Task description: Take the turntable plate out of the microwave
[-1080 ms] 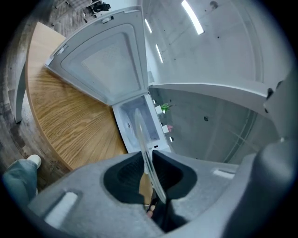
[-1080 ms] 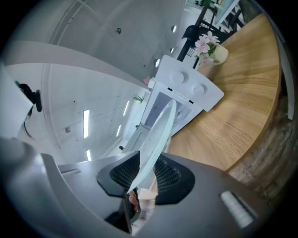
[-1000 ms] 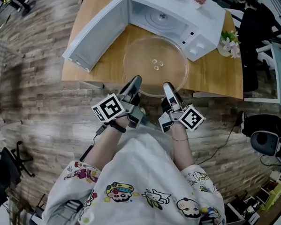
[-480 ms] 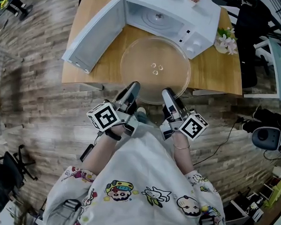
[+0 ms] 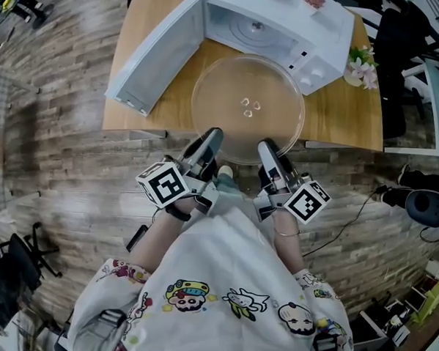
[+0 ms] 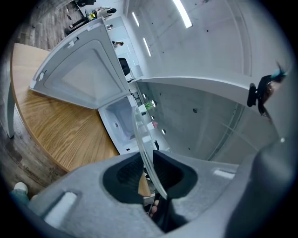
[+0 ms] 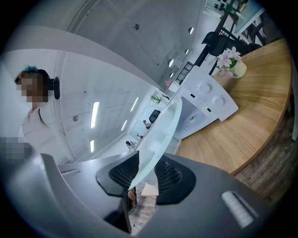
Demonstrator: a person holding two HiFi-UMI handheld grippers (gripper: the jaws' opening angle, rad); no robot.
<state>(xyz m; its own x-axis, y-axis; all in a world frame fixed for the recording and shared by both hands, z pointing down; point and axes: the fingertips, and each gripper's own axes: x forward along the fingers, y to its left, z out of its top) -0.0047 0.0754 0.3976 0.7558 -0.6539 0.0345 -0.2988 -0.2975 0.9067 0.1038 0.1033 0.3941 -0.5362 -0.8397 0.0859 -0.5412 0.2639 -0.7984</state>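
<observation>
Left gripper view: plate [image 6: 141,135] gripped by rim

We see the left gripper [image 6: 148,174] clamped on the plate's rim, the right gripper [image 7: 142,173] likewise. The plate hangs over the table [image 5: 333,111], just outside the open microwave [image 5: 286,24].

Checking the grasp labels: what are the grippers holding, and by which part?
Both hold the glass turntable plate by its near rim, the edge toward the person: the left gripper left of centre, the right gripper right of centre.
</observation>
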